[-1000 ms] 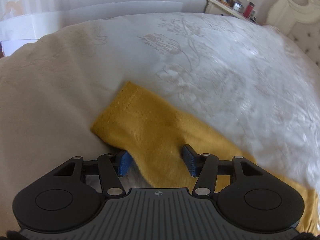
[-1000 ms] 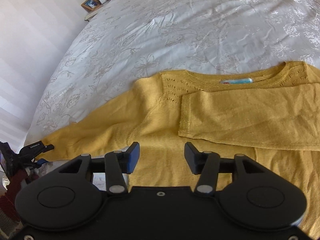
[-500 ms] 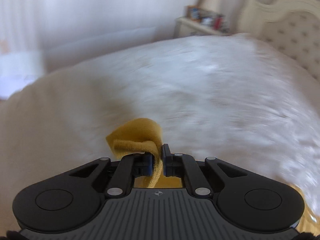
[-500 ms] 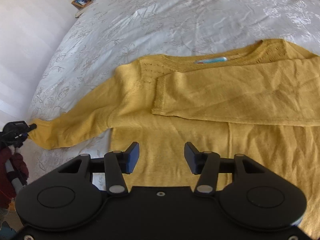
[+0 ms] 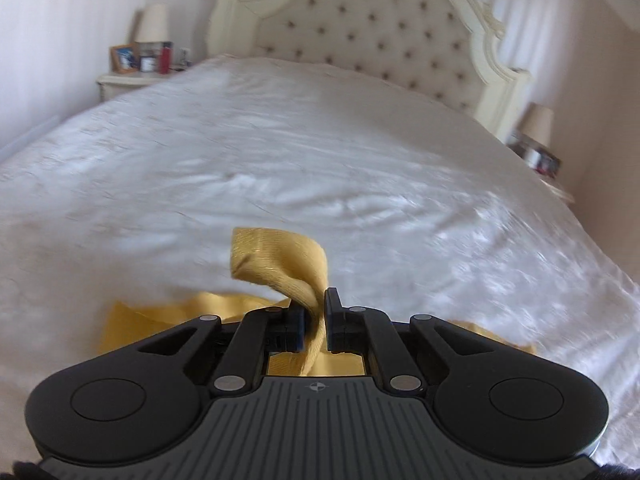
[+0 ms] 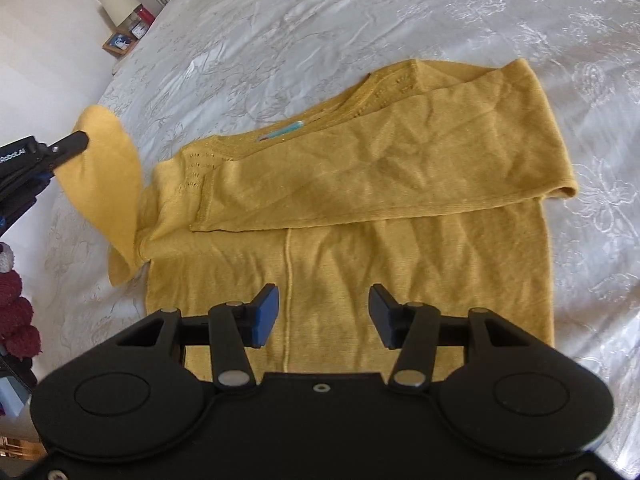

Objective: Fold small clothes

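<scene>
A mustard yellow sweater (image 6: 360, 240) lies flat on the white bedspread (image 6: 320, 20). One sleeve (image 6: 380, 160) is folded across its chest. My left gripper (image 5: 316, 316) is shut on the cuff of the other sleeve (image 5: 280, 256) and holds it lifted off the bed. In the right wrist view the left gripper (image 6: 76, 142) shows at the left edge with the raised sleeve (image 6: 104, 168). My right gripper (image 6: 322, 312) is open and empty, above the sweater's lower body.
A tufted cream headboard (image 5: 380, 32) stands at the far end of the bed. Nightstands with lamps and small items stand at both sides (image 5: 144, 60) (image 5: 536, 148). A dark red soft object (image 6: 16, 312) sits off the bed's left edge.
My left gripper closed on the sleeve cuff, lifted it off the bed and swung toward the headboard. My right gripper stayed open and shifted right over the sweater body.
</scene>
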Demonstrator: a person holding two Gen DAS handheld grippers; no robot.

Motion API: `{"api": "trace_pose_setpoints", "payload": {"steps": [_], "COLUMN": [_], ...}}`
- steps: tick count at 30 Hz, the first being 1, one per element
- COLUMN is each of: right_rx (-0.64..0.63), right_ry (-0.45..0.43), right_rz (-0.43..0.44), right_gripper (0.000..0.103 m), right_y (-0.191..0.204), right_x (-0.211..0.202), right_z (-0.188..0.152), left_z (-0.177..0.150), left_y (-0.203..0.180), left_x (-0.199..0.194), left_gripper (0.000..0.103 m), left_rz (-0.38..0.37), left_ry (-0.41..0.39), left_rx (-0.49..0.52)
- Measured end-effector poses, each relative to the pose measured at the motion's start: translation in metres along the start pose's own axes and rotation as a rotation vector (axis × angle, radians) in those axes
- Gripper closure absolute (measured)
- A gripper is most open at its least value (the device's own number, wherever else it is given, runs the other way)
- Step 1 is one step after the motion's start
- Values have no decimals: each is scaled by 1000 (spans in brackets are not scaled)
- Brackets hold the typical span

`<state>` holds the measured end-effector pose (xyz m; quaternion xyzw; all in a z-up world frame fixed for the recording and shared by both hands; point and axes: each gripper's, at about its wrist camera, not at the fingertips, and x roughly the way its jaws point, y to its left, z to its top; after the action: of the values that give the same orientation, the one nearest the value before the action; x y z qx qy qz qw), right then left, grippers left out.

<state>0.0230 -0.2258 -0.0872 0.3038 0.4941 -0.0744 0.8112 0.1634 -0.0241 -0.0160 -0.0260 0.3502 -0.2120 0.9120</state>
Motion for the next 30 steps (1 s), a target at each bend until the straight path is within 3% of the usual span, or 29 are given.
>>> {"api": "trace_pose_setpoints", "payload": {"steps": [6,9,11,17,24,28,30], "right_rx": [43,62,68,55,11,-18,-41], "right_ry": [-16,-21,-26,-12,23,35,34], "right_rz": [-16,-19,-15,-6,-2,-4,-7], "right_gripper": [45,45,45,44,44,43,42], "right_y": [-30,-37,-38,-26,-3,8,14], "right_x": [-15,-18,-18,-9,9,19,25], "right_z": [-1,-3,-3,-4,-2,7,16], "left_z": [-29,-42,-54,-97,-98,-91,-92], "left_y": [-36,-44,-40,3,73,97,103], "left_x": [17,17,16,24,52,75,80], "left_gripper": [92,75,74,74,74,69,66], "left_rz": [-33,-40,-33,89,236,284,271], "left_ry": [90,125,157,288,354,408,416], "left_rx": [47,105,135,215,97,44,26]}}
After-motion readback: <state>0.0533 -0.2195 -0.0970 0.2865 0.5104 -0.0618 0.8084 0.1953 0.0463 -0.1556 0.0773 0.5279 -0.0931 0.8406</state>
